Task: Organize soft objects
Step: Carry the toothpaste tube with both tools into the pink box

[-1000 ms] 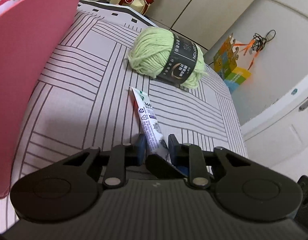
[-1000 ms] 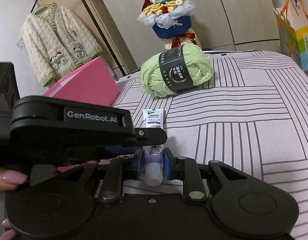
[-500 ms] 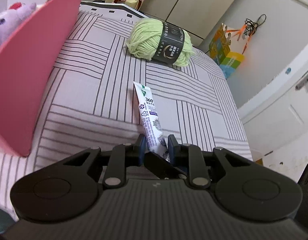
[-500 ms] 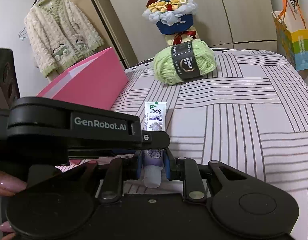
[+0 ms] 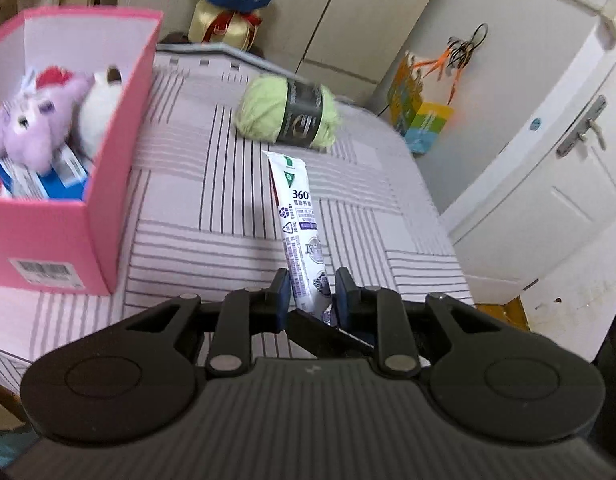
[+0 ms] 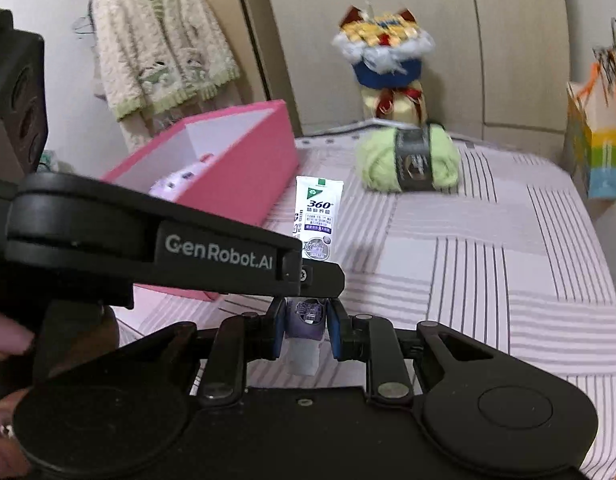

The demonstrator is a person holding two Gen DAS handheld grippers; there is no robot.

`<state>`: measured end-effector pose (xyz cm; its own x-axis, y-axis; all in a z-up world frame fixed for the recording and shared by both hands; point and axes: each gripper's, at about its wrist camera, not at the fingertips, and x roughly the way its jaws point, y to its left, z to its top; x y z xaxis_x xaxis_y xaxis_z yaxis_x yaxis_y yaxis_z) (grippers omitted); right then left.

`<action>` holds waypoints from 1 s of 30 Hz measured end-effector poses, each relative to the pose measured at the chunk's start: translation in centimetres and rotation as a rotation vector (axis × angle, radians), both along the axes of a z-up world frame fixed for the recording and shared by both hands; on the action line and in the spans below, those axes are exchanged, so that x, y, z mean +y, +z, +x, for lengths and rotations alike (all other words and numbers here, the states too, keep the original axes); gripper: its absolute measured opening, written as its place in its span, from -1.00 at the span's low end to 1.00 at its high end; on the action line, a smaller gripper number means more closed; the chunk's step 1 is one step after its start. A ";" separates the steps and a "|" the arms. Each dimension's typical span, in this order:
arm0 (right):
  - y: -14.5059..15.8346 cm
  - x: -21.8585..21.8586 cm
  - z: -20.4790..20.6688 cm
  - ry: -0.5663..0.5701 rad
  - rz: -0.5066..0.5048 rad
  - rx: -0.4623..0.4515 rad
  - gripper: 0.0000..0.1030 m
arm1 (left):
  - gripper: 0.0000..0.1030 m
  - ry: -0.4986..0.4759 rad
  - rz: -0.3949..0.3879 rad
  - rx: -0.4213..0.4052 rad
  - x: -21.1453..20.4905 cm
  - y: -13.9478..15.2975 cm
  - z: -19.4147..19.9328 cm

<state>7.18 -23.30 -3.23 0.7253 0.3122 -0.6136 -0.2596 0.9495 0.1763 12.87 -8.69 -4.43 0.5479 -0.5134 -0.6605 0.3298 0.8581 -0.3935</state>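
Note:
A white and purple toothpaste tube is held in the air over the striped bed by both grippers. My left gripper is shut on its lower part. My right gripper is shut on its cap end, and the tube stands up beyond it. The left gripper's body crosses the right wrist view. A green yarn ball lies on the bed farther off; it also shows in the right wrist view. A pink box at the left holds a purple plush toy.
The pink box also holds a white plush and blue packets. A flower bouquet stands behind the bed by the wardrobe. A colourful paper bag stands at the right wall. A door is at the right.
Both grippers have risen and pulled back with the tube. The pink box's inside and its plush toys have come into view, and the yarn ball looks farther away.

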 end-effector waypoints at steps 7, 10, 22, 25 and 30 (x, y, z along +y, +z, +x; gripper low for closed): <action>3.5 1.6 -1.1 0.067 -0.050 -0.075 -0.50 | -0.58 0.000 -0.046 -0.081 2.1 3.4 -1.8; 4.5 2.1 -1.1 0.083 -0.017 -0.087 -0.50 | -0.57 0.005 -0.063 -0.111 3.3 4.5 -2.2; 6.5 8.3 3.0 0.207 0.033 -0.124 -0.49 | -0.57 0.106 -0.068 -0.205 10.0 6.8 -0.8; 6.3 10.0 4.8 0.237 0.043 -0.115 -0.49 | -0.57 0.144 -0.057 -0.207 11.6 6.8 0.4; 5.6 12.2 7.8 0.277 0.070 -0.081 -0.49 | -0.57 0.206 -0.062 -0.181 14.5 6.2 3.1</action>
<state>14.98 -11.09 2.38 0.6525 0.5446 -0.5269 -0.5228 0.8269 0.2071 15.98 5.83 1.82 0.7510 -0.4154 -0.5134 0.2207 0.8906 -0.3977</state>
